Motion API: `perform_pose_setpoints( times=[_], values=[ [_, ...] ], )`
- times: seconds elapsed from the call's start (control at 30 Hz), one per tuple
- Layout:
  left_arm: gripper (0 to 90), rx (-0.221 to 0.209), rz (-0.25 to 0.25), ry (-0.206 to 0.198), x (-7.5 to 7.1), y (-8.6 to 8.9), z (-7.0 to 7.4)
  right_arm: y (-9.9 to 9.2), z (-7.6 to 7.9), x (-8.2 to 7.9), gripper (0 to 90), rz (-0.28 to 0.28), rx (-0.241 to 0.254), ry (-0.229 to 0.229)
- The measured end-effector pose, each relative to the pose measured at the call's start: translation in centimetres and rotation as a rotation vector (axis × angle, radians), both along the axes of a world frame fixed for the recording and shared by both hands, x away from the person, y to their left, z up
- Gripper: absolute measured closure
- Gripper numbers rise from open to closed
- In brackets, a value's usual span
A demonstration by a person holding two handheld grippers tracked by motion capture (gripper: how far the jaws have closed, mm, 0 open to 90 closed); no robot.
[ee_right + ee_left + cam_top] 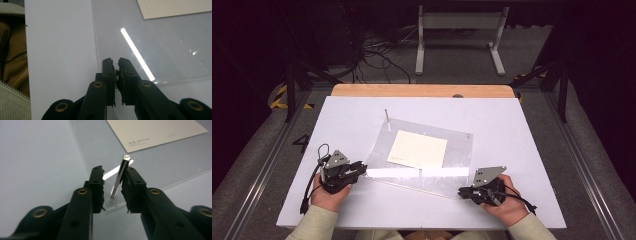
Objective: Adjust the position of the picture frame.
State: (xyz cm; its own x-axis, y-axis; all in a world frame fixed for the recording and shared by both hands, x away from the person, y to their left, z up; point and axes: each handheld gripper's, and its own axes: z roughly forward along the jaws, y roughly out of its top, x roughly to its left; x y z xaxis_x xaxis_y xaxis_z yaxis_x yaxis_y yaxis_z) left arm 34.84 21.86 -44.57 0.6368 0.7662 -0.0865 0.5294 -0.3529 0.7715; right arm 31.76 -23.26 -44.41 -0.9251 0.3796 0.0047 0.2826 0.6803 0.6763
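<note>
A clear acrylic sheet (pixel 457 152) lies on the white table with a cream card (pixel 418 149) at its middle. A thin metal pin (pixel 387 116) stands upright at the sheet's far left corner. My left gripper (pixel 362 167) is at the sheet's near left corner. In the left gripper view its jaws (pixel 113 173) straddle another upright metal pin (pixel 120 176); the pin leans against the right pad and a gap shows on its left. My right gripper (pixel 462 191) is at the near right corner, its jaws (pixel 115 62) shut on a small metal piece (pixel 116 72).
The white table top (pixel 512 125) has a wooden strip (pixel 422 90) along its far edge. Behind it on the floor stand a white frame (pixel 459 35) and loose cables (pixel 377 55). The person's sleeve (pixel 12 105) is near the right gripper.
</note>
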Motion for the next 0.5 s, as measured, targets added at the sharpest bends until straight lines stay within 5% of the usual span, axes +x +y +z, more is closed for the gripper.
perform_pose_setpoints(
  times=[0.1, 0.3, 0.5],
  values=[
    [84.2, 0.054, -0.004, -0.033, -0.2, -0.6, 0.2, 0.0, 0.0, -0.1, 82.8, -0.002, -0.003, -0.005],
    [85.0, 0.069, 0.013, -0.03, 0.0, -1.0, 1.0, 0.1, 0.0, -0.1, 82.9, -0.003, -0.005, -0.008],
    [85.2, 0.079, 0.036, -0.092, 0.5, -1.9, 2.0, 0.2, 0.0, -0.3, 82.9, 0.007, -0.021, -0.026]
  ],
)
